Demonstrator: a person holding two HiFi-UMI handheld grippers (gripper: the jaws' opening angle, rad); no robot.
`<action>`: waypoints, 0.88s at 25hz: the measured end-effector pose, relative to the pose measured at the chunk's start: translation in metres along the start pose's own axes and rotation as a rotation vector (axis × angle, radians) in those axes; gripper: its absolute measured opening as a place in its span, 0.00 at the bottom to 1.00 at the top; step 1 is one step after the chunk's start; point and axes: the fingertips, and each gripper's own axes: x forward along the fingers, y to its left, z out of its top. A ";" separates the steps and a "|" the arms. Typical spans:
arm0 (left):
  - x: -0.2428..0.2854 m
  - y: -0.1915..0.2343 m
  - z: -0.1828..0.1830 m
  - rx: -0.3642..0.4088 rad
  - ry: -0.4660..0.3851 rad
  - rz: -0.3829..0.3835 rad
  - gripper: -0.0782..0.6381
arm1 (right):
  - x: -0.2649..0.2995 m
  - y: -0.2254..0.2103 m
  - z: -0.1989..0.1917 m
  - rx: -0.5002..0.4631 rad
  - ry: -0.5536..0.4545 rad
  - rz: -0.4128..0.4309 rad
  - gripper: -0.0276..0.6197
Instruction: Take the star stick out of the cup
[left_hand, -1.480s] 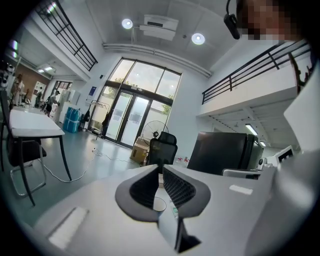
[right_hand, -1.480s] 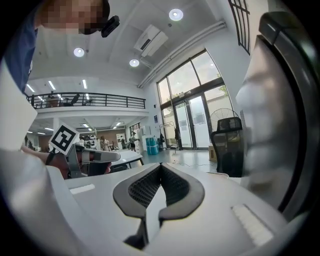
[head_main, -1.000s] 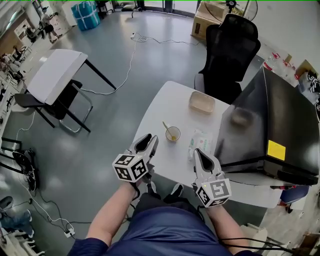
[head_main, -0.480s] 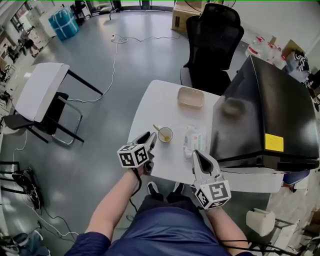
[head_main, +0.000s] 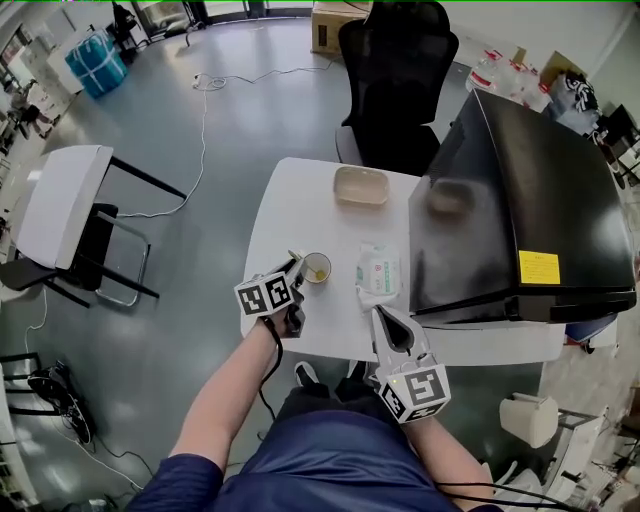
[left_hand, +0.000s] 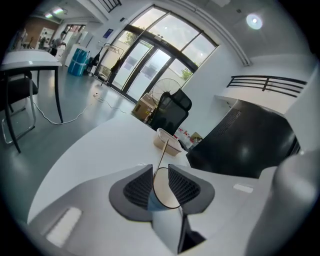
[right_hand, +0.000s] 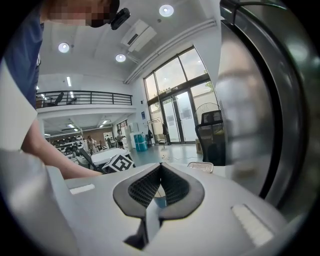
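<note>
Setting: open hall with a grey floor; a white worktop (head_main: 290, 205) with rounded corners, carrying the items listed.

- Cup (head_main: 317, 267), one: paper, upright, near the worktop's near-left edge.
- Star stick (left_hand: 161, 156), one: stands in the cup and leans out over its rim; its star end cannot be made out.
- Shallow tray (head_main: 361, 186), one: at the far side, well apart from the cup.
- Wipes packet (head_main: 378, 270), one: just right of the cup.
- Black boxy appliance (head_main: 520, 190), one: fills the worktop's right part.
- Office chair (head_main: 395, 60), one: black, behind the worktop.
- Second white table (head_main: 55, 200), one: off to the left.

Hand-held grippers, two:
- Left hand-held gripper (head_main: 297, 263): jaws apart, the cup framed between them. The pads sit close to the cup wall, but no squeeze is evident.
- Right hand-held gripper (head_main: 382, 316): jaws together at the tips, nothing held. It hangs at the near edge, apart from cup and stick.

Step in hand, as judged: the approach. The left is set to steady the cup, and the stick is not yet touched.

Next move calls for closing lightly on the cup without crushing it. The right jaws must then part and pinch the thin shaft above the rim, lifting along its lean.
</note>
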 end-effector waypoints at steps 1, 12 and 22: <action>0.002 0.000 0.000 -0.001 0.002 0.000 0.24 | -0.001 0.000 -0.002 0.004 0.002 -0.004 0.05; 0.009 0.009 -0.001 -0.048 -0.022 0.034 0.14 | -0.002 -0.004 -0.013 0.023 0.013 -0.023 0.05; -0.016 0.012 0.016 -0.071 -0.089 0.041 0.12 | 0.008 0.007 -0.013 0.012 0.021 0.033 0.05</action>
